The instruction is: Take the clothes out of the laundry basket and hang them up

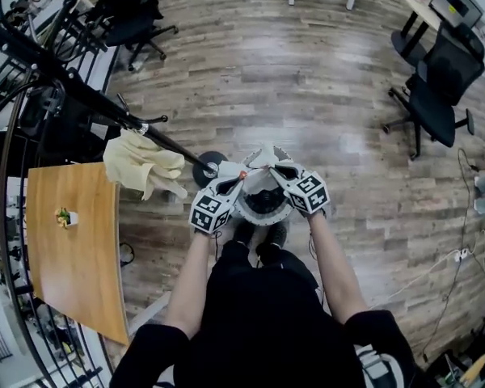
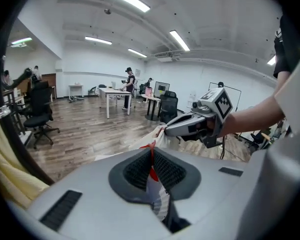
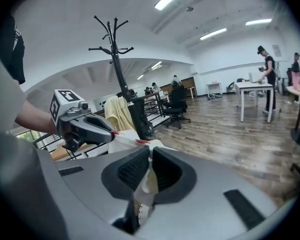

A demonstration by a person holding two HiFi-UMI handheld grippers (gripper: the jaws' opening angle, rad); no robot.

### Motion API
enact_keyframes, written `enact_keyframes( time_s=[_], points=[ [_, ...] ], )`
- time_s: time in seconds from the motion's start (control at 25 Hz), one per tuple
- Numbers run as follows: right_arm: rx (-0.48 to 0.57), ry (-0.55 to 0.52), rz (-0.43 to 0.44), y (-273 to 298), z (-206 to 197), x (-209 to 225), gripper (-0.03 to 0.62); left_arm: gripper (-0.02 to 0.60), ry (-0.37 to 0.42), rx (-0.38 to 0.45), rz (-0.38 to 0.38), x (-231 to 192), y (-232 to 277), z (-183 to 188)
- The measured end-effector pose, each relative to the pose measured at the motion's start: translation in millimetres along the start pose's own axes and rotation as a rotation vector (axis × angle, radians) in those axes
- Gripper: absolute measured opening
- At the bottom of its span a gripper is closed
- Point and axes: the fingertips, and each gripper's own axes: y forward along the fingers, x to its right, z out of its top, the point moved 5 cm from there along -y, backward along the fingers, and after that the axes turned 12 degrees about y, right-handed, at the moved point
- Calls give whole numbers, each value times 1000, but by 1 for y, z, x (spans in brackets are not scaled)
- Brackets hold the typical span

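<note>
garment: white cloth, red trim | left claw: clenched on it | right claw: clenched on it | axis: stretched side to side between claws | place: over laundry basket

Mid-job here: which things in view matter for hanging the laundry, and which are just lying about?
Part of the job:
- white garment, pinched by the left gripper and the right gripper
- laundry basket below
- coat rack
- cream garment hanging on it

Just lying about:
- wooden table
- small plant
- office chair
</note>
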Motion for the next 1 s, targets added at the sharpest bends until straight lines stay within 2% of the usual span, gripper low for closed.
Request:
enact_keyframes(
  time_s=[0.32, 0.56, 0.8, 1.0],
  points=[
    [-26, -177, 139, 35, 50, -46, 32, 31, -53, 83, 207, -29, -61, 9],
    [-7, -228, 211, 56, 86, -69, 32, 31, -57, 129, 327, -37, -93, 27],
    [15, -285, 263, 74, 126, -93, 32, 31, -73, 172, 408, -53, -121, 45],
    [50, -317, 279, 95, 161, -108, 31, 31, -41, 192, 452, -76, -136, 60]
  ],
)
